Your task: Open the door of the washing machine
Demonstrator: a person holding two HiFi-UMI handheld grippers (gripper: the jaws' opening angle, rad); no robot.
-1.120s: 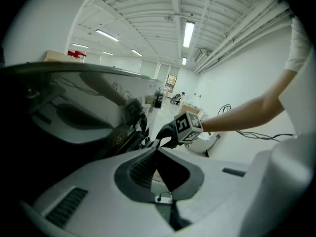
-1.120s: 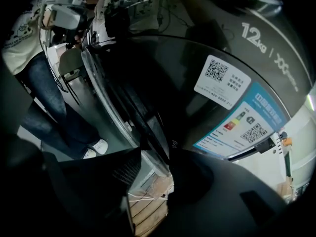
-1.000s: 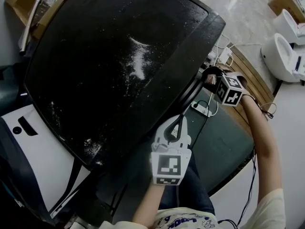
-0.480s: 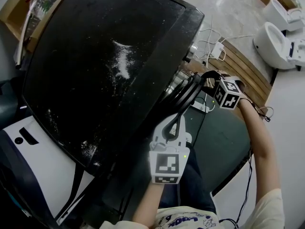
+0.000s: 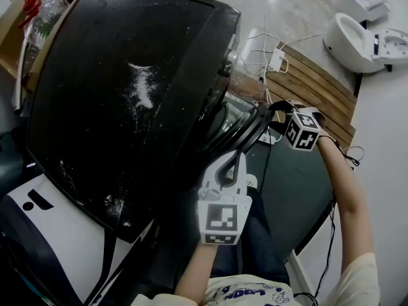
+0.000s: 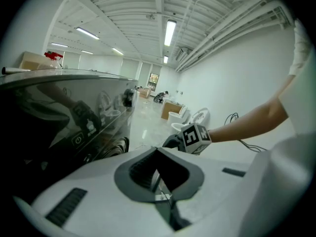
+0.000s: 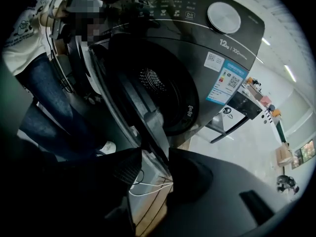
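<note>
Right gripper (image 7: 150, 166), spread, straddles the door (image 7: 144, 118) rim at lower centre; swing it outward steadily. Left gripper (image 5: 234, 164), pressed together, idles.

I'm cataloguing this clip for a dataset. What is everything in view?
washing machine: one, black with a dusty top, centre
door: one, dark, partly open at the machine's front
toilets: two, white, top right
wooden slats: one set, brown, on the floor right of the machine
cables: several, white, by the slats
cardboard box: one, brown, top left
white unit: one, white, bottom left
left tongs: one, white, shut and empty, near the door
right tongs: one, black, open, door's edge between the jaws
right forearm: one, bare, right side
</note>
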